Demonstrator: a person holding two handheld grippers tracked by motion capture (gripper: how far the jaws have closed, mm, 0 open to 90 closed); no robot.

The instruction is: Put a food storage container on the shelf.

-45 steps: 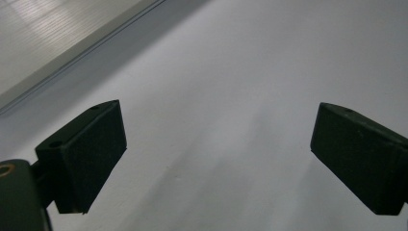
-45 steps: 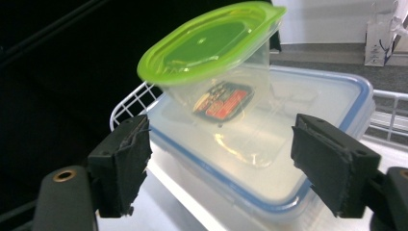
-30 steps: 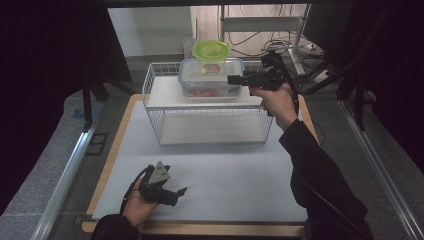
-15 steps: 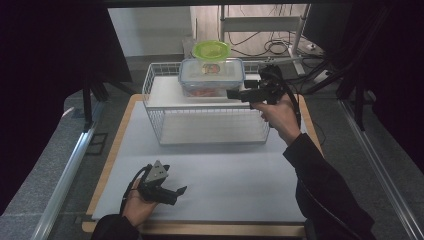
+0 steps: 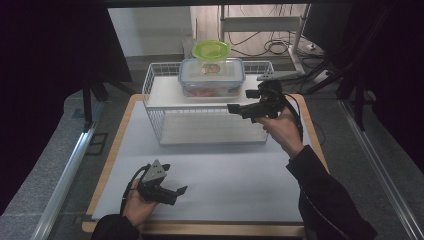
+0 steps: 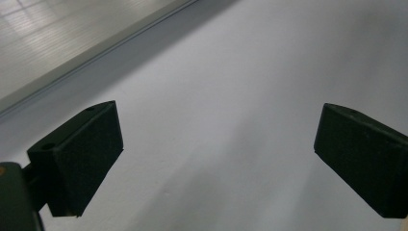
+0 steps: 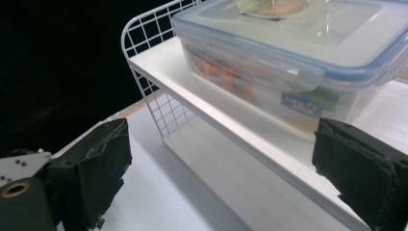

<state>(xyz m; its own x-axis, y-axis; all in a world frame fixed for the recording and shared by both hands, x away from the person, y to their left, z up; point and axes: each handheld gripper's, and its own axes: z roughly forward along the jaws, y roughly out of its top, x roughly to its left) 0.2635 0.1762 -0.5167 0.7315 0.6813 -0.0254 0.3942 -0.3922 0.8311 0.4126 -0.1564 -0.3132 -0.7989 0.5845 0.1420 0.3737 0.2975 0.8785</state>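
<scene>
R gripper (image 5: 234, 108) is held w/ jaws spread, just opened, empty, beside clear blue-rimmed plastic food box (image 5: 212, 76); L gripper (image 5: 181, 190) spread too.

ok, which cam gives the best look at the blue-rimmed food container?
The right gripper view: the container sits close, showing its clip, label and the orange food inside, on the white shelf. The high view shows it whole but small, a green bowl on its lid. The left gripper view faces bare tabletop.

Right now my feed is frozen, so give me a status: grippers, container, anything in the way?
Right gripper open, empty, beside the clear food container on the wire rack. Left gripper open, idle. Green-lidded tub atop container.
</scene>
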